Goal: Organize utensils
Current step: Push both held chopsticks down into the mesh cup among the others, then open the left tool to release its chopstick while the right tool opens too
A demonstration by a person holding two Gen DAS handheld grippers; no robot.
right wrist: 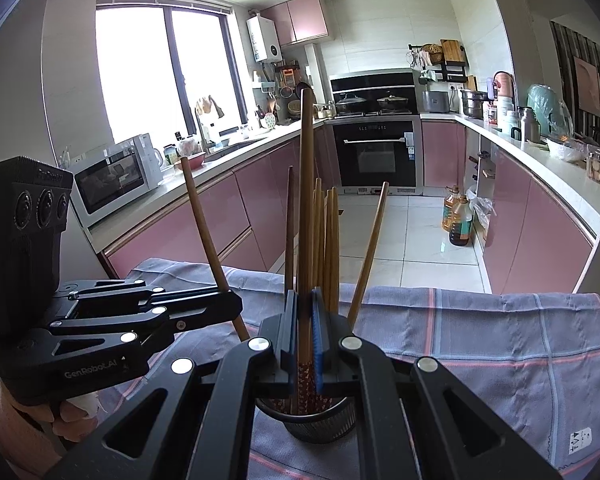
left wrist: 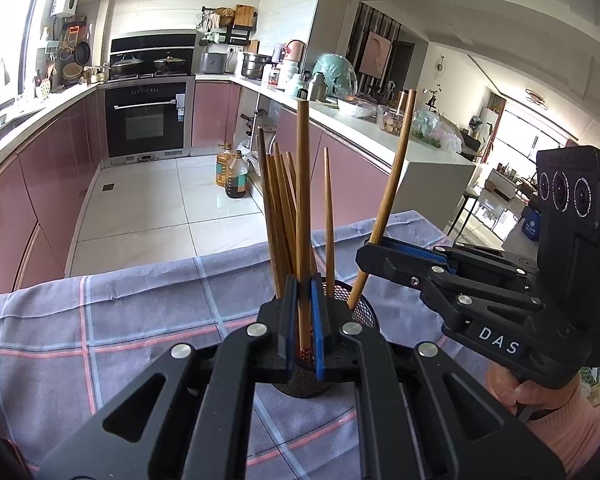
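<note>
Your left gripper (left wrist: 304, 320), black angular plastic with blue ribbed pads, is pinched tight on one long wooden chopstick (left wrist: 302, 200), smooth, round and standing nearly upright, its patterned red lower end dipping into the holder below. Your right gripper (left wrist: 374, 246) reaches in from the right, its jaws also pressed together on a second chopstick (left wrist: 394, 176) that leans outward to the right, its lower end inside the holder's rim. Directly under both grippers sits the black mesh cup (left wrist: 364, 308), a round wire holder. More brown chopsticks (left wrist: 278, 208) stand bunched in it just behind your left fingers, fanning slightly apart at the tops. The cup rests on a soft grey-blue cloth (left wrist: 140, 312) crossed with pink and pale blue lines, which covers the table. Beyond the cloth are glossy white floor tiles (left wrist: 156, 208) and pink cabinet fronts.
</note>
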